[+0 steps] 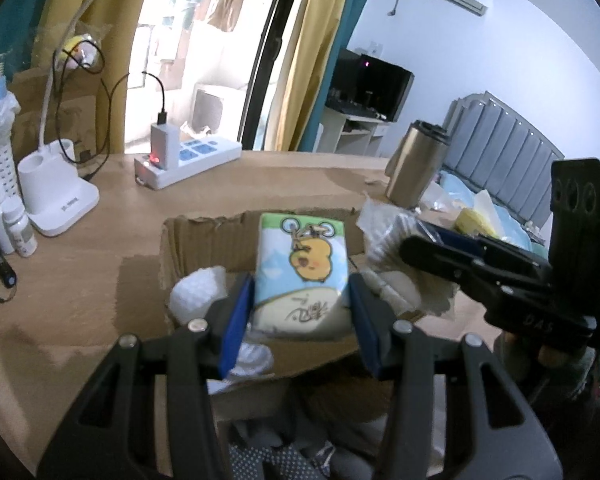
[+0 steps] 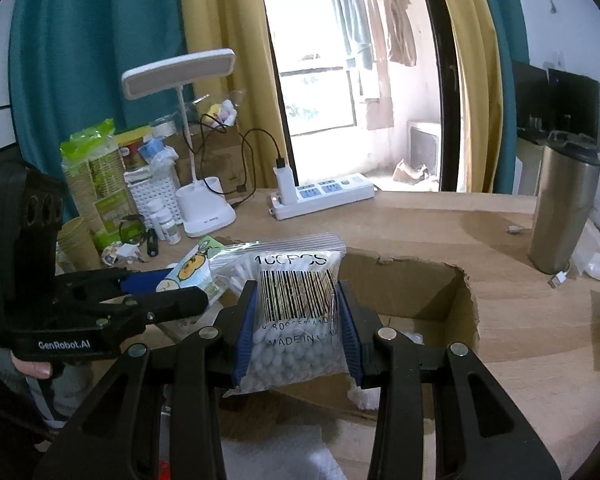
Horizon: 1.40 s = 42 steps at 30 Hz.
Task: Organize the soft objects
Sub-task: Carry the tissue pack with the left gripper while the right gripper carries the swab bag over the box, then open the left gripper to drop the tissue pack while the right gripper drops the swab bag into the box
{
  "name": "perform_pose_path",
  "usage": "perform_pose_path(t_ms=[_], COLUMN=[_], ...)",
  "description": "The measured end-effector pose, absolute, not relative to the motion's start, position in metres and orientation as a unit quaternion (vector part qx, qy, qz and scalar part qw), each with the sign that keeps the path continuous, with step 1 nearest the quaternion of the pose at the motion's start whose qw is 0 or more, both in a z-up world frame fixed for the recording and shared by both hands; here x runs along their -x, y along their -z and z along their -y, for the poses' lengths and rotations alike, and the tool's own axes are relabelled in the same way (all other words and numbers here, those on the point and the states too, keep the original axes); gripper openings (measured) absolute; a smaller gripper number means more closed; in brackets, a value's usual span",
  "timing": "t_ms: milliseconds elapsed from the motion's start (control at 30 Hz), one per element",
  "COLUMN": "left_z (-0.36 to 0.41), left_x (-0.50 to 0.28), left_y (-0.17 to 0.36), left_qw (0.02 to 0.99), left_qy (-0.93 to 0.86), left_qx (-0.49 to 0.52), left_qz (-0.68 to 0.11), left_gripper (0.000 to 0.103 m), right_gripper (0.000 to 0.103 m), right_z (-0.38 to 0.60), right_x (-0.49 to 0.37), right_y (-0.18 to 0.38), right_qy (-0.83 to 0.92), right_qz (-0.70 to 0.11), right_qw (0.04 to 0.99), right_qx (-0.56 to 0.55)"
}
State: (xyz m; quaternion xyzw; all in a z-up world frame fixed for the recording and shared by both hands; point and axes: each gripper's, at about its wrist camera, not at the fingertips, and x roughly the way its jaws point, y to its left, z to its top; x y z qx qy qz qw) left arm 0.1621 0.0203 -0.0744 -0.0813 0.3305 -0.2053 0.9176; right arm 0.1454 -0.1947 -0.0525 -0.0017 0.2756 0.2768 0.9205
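Left hand-held gripper (image 1: 300,300), lower centre of its view, is clamping a soft tissue pack printed with a yellow cartoon chick (image 1: 302,276) over the open torn cardboard box (image 1: 204,240) on the wooden desk (image 1: 80,280). Right hand-held gripper (image 2: 298,320) is clamping a clear zip bag of white cotton swabs (image 2: 296,320) above the same box; its label is reading "100PCS" and "MADE IN CHINA", with a barcode. At the left of the right wrist view, the other tool's body is showing "GenRobot.AI".

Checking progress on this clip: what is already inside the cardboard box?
Inside the cardboard box a white foam-like wad shows at its left. The tissue pack in the left gripper covers the rest.
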Motion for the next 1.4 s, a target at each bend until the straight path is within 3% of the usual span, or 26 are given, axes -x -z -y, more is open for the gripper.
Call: perform_pose_path(t_ms=[467, 567, 633, 667, 1400], left_z=[-0.009, -0.01, -0.01, -0.01, -0.025], left_x=[-0.19, -0.191, -0.19, -0.189, -0.133], left_y=[0.093, 0.092, 0.091, 0.09, 0.055], left_qw=[0.904, 0.902, 0.9, 0.9, 0.923], left_qy=[0.19, 0.197, 0.201, 0.202, 0.19], left_qx=[0.077, 0.083, 0.087, 0.089, 0.089], left_qz=[-0.375, -0.376, -0.376, -0.374, -0.323], left_gripper=[0.052, 0.057, 0.07, 0.071, 0.073], right_gripper=[0.041, 0.044, 0.052, 0.056, 0.058], right_z=[0.183, 0.182, 0.183, 0.184, 0.202], right_x=[-0.176, -0.179, -0.181, -0.181, -0.133], right_y=[0.08, 0.083, 0.084, 0.083, 0.055], right_qy=[-0.265, -0.26, -0.258, -0.257, -0.249], right_qz=[-0.321, -0.325, -0.326, -0.326, -0.283], right_qw=[0.909, 0.909, 0.909, 0.91, 0.926], right_qx=[-0.007, -0.004, -0.009, -0.011, -0.017])
